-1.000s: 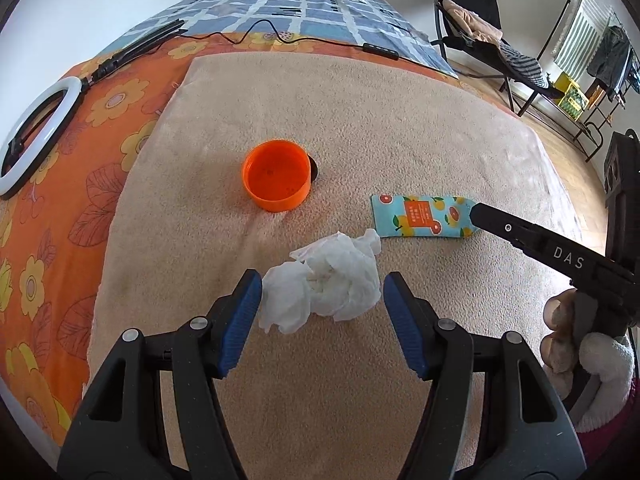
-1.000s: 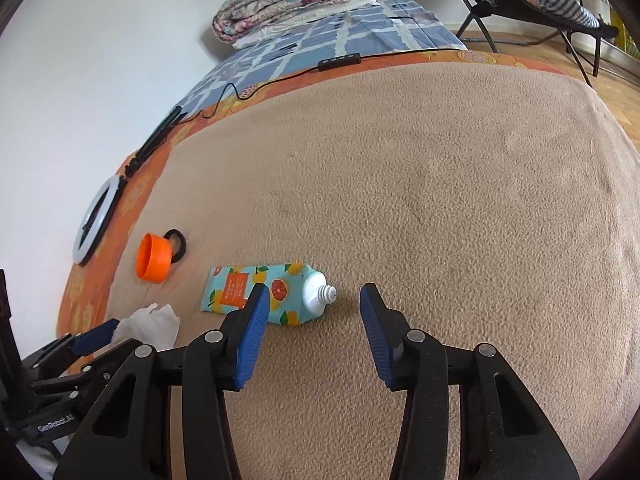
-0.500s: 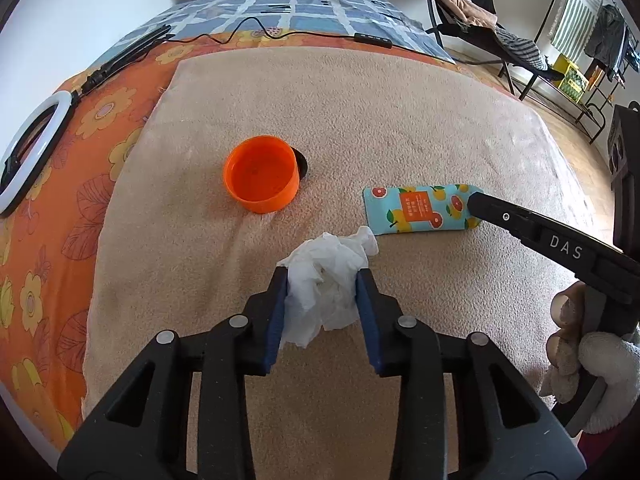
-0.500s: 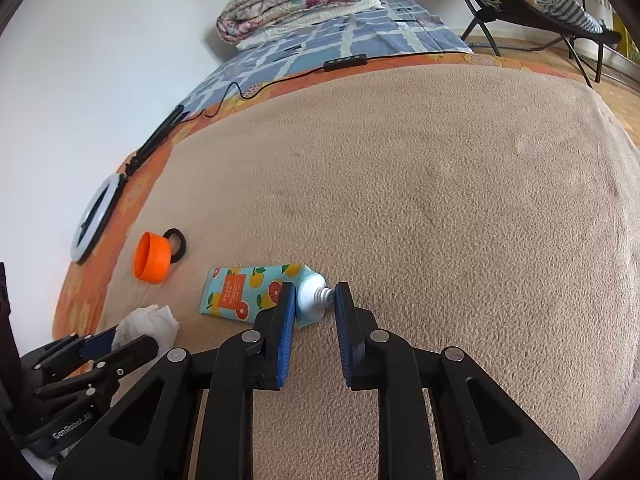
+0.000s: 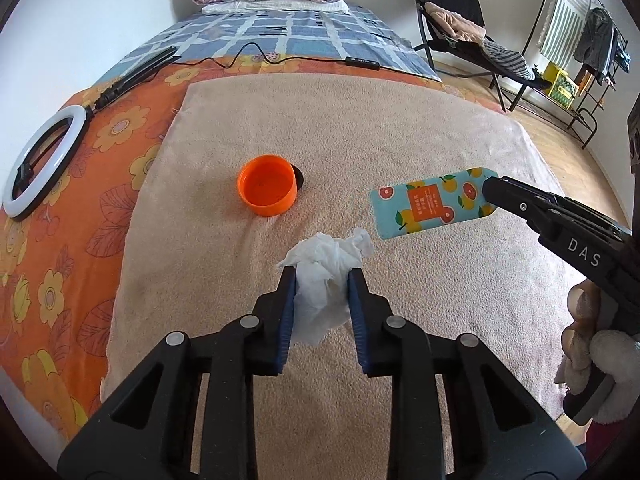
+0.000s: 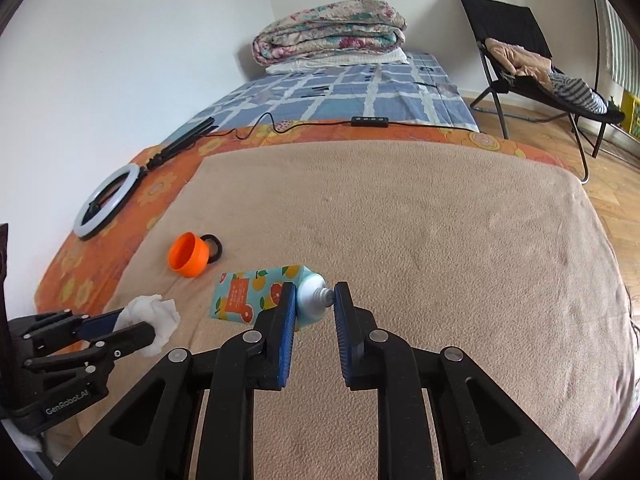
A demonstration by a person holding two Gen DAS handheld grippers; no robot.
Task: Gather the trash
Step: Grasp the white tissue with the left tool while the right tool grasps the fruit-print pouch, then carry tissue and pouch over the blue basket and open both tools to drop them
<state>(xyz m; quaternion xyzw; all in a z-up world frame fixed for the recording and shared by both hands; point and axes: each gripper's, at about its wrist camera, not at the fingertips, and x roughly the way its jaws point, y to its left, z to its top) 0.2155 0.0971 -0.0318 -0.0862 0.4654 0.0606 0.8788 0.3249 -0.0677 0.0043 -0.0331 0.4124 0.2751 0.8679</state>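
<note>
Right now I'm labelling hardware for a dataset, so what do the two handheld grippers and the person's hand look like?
Both the left gripper and the right gripper are black plastic clamps with blue ribbed pads and silver pivot screws. The right one bears white "DAS" lettering on its side; the left one reads "GenRobot.AI". The hand on the right gripper shows a fluffy white cuff.

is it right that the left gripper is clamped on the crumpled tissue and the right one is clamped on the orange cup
Not quite. The left gripper is clamped on the crumpled tissue, but the right gripper is clamped on the fruit-print tube, not the orange cup, which sits untouched on the blanket. The right wrist view shows it.
</note>
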